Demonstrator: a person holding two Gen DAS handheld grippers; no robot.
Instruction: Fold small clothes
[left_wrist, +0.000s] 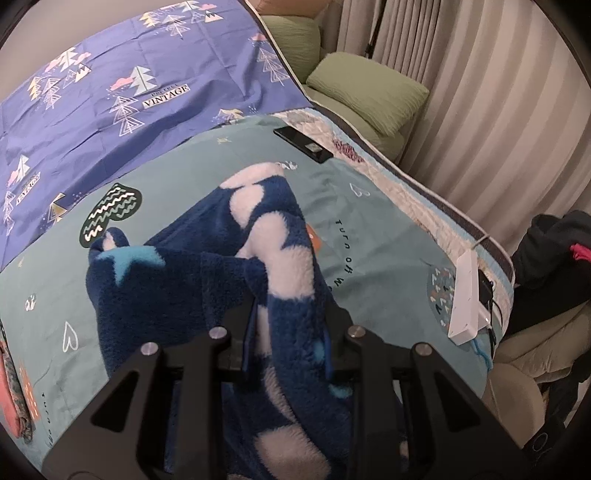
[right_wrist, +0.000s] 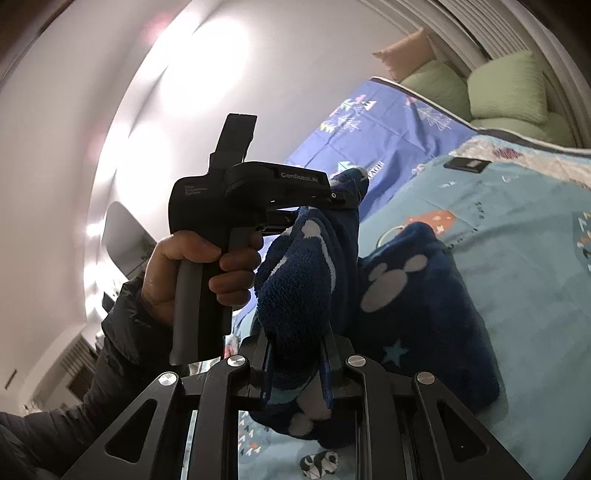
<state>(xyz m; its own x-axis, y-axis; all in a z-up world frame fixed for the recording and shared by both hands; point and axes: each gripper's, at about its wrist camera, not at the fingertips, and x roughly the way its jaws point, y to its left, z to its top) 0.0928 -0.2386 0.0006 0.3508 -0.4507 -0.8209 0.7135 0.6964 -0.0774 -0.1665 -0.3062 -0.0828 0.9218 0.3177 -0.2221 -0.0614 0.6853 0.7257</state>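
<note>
Both grippers lift one fuzzy blue garment

The garment (left_wrist: 280, 236) hangs at the middle of the frame over the teal blanket (left_wrist: 369, 229). The left gripper (left_wrist: 291, 306) pinches its edge, and the right gripper (right_wrist: 297, 354) pinches another edge. It looks soft, floppy and light, so corners and hems are best to hold. I count one garment, two grippers, one phone (left_wrist: 303, 144).
</note>
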